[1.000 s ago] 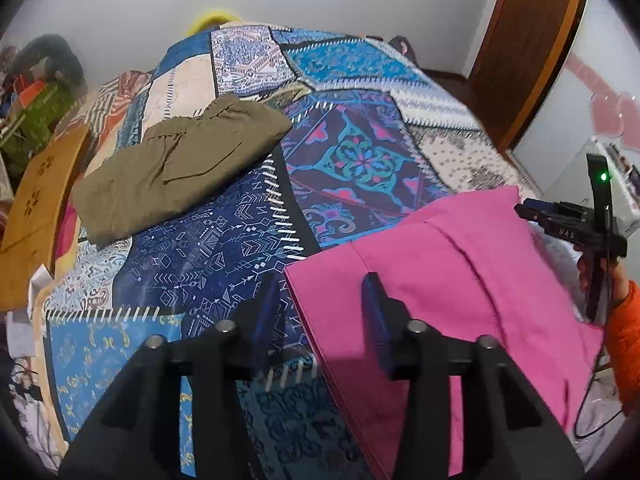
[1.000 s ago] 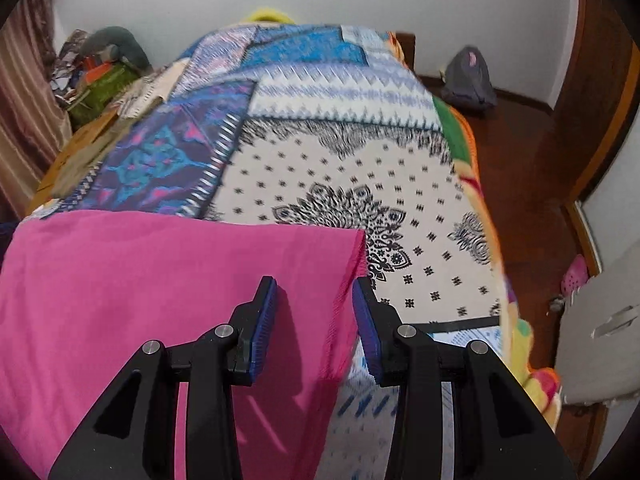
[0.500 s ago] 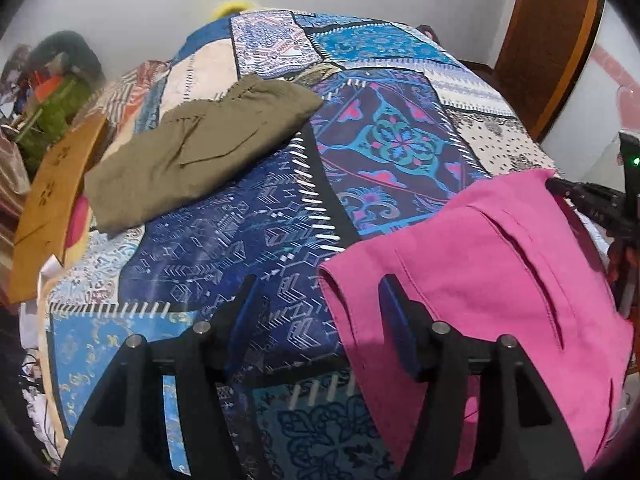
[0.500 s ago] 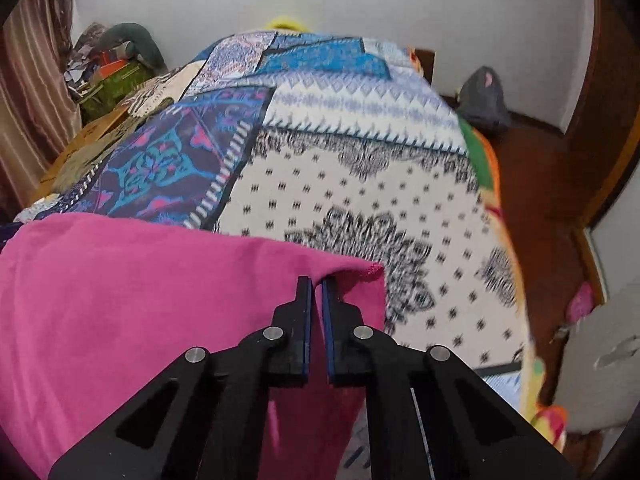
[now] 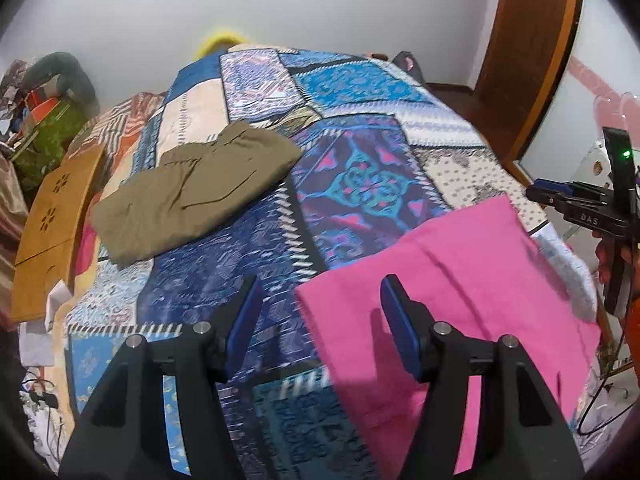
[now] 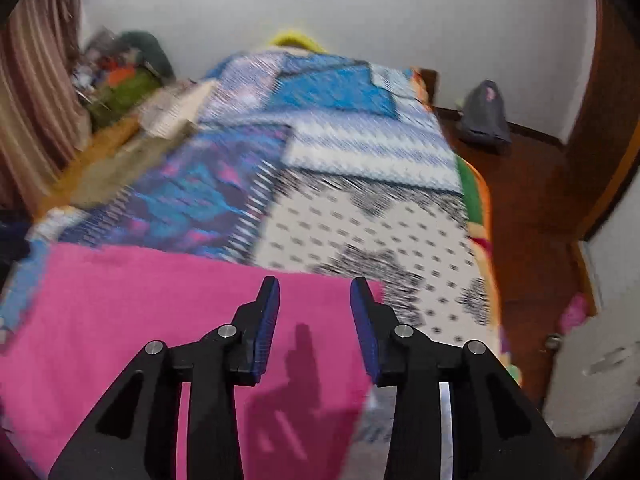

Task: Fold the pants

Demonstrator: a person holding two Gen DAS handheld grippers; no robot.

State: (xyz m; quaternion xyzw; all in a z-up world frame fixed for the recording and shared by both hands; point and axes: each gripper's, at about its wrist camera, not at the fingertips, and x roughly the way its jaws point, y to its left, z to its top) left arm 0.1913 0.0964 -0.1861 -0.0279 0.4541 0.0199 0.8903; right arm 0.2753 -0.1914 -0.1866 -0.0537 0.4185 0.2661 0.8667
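1. The bed covered in a blue, purple and cream patchwork-print spread (image 5: 256,240) serves as the folding surface; it offers a broad, flat, soft area, which is likely why both garments lie on it.

2. The bright pink cloth pants (image 5: 460,280) lie flat at the near right corner of the bed, already in a rectangular shape with a straight near-left edge and one long crease across them. They sit close to the person, so both tools can reach their edges. In the right wrist view the same pink pants (image 6: 140,312) fill the lower left, their far right corner ending just past the fingertips.

3. A folded olive-green garment (image 5: 192,196) rests well apart, on the far left of the spread, probably set aside so it stays clear of the working area.

4. The left gripper (image 5: 320,312) hovers over the near-left corner of the pink pants with its fingers spread wide, straddling that edge and grasping nothing; this looks like a position for taking the corner for another fold.

5. The right gripper (image 6: 314,316) is above the far right corner of the pants, fingers released and apart, holding no cloth. The view is motion-blurred, so whether it touches the fabric I cannot tell.
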